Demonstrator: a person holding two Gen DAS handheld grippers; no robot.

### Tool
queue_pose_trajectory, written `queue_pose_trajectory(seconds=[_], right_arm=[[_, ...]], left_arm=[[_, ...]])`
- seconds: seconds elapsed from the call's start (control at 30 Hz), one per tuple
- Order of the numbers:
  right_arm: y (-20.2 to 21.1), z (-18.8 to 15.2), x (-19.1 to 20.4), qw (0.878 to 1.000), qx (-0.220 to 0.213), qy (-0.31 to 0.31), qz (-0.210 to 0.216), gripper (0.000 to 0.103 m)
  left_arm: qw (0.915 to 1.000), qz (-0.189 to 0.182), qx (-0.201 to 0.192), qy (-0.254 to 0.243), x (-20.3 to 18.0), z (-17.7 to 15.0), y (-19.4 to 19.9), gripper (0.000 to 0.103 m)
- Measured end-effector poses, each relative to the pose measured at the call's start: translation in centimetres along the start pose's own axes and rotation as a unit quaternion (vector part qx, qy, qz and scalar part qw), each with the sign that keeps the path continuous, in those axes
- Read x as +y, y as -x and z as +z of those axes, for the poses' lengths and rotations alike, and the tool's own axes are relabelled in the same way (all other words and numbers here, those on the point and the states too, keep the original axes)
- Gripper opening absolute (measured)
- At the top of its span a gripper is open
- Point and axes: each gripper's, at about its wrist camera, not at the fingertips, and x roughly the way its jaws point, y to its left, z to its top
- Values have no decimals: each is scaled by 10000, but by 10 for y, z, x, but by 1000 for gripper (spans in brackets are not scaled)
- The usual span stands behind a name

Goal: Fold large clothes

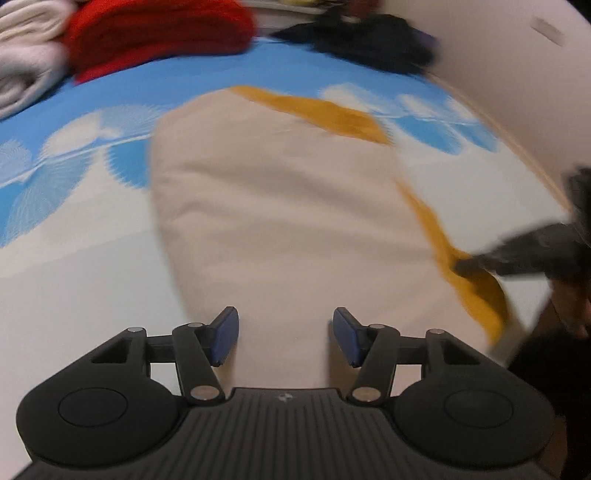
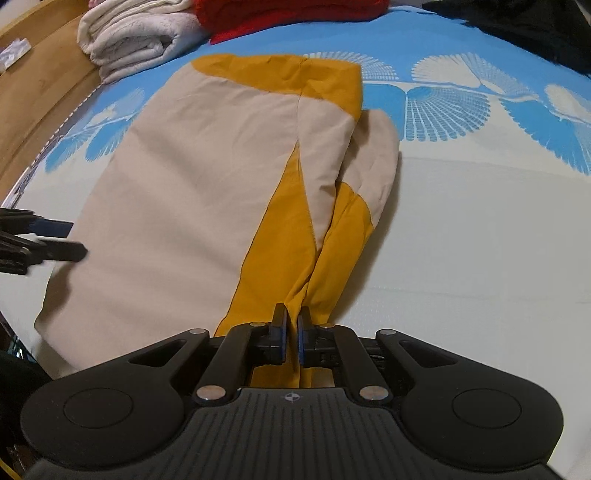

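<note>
Right gripper [image 2: 291, 325] clenched on beige-and-mustard cloth garment [image 2: 192, 184] near bed's [image 2: 480, 240] front edge; left gripper [image 1: 285, 332] released.

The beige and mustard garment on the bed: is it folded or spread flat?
Partly folded. The garment has one side lapped over itself, and the right gripper pinches its bunched mustard end.

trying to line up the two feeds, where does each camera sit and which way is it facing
Left wrist: sits on the left gripper, tilted down over the beige and mustard garment; its jaws stand open and empty, with the right gripper at the right edge.
Right wrist: sits on the right gripper, tilted down; its jaws are shut on the garment's mustard sleeve, with the left gripper at the left edge.
Shared: the garment, blue patterned bedsheet, red clothing, white towels.
</note>
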Motion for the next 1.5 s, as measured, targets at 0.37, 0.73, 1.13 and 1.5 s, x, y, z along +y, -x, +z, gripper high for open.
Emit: queue_pose_trajectory(seconds=[0.37, 0.73, 1.13, 1.5], right_arm=[[37, 41, -4, 9845, -1657, -503, 281, 32], [-39, 100, -36, 9669, -1625, -1951, 237, 57], [-77, 134, -44, 9594, -1799, -2063, 680, 5], [-90, 132, -64, 9549, -1726, -2367, -479, 3]], left_arm=[[9982, 339, -422, 251, 3, 9, 6, 63], [9856, 850, -537, 1358, 39, 26, 7, 64], [9834, 848, -640, 1471, 39, 39, 3, 64], [9938, 109, -395, 1035, 18, 32, -1, 64]])
